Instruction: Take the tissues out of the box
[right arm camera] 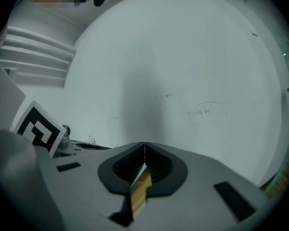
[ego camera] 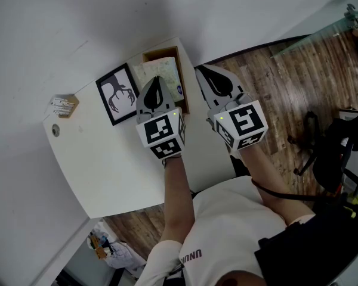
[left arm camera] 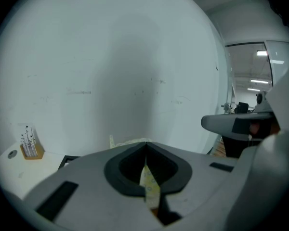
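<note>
Head view: open-top wooden tissue box (ego camera: 184,79) at far edge of tabletop (ego camera: 101,159), against wall; pale patterned tissue pack (ego camera: 145,71) flat inside. Over pack, left gripper (ego camera: 157,80), jaws together; just beside box, right gripper (ego camera: 201,71), jaws together.

The wooden box (ego camera: 184,76) stands open-topped in the upper centre of the head view, at the far corner of the white table (ego camera: 107,165). The tissues (ego camera: 167,70), a pale patterned pack with a blue mark, lie flat inside it.
</note>
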`<state>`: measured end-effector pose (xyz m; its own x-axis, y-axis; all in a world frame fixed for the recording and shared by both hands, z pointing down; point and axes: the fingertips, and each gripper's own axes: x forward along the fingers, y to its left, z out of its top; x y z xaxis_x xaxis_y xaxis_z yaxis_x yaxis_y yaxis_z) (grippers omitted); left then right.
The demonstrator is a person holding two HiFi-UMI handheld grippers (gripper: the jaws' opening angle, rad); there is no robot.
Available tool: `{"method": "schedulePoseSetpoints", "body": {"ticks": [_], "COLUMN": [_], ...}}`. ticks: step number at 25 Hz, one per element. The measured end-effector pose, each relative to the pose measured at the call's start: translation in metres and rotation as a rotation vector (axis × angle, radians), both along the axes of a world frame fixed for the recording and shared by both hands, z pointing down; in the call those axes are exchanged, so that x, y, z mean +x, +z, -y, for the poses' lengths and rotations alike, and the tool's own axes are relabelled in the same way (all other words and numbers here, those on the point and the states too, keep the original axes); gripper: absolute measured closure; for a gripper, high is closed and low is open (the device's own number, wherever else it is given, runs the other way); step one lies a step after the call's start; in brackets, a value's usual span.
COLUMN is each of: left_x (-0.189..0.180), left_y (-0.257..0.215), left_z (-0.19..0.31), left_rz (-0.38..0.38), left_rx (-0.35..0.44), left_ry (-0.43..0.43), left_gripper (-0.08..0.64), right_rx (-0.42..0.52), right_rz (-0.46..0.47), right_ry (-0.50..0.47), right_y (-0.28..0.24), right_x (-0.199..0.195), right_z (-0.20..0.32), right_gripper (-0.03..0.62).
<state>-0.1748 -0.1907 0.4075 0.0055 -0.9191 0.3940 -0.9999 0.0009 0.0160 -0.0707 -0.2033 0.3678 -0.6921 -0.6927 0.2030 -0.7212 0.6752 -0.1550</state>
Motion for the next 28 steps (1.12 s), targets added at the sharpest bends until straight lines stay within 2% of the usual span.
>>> {"method": "schedulePoseSetpoints", "body": {"ticks": [28], "left_x": [0.002], "left_y": [-0.04], "left_z": [-0.023], "left_rz": [0.014], "left_rx": [0.082], "left_ry": [-0.003], "left_gripper": [0.549], "right_rx": [0.045], "right_rz": [0.019], "right_ry": [-0.015], "right_y": [-0.02], "right_x": [-0.001], "right_z": [-0.023], "right_gripper": [0.572]}}
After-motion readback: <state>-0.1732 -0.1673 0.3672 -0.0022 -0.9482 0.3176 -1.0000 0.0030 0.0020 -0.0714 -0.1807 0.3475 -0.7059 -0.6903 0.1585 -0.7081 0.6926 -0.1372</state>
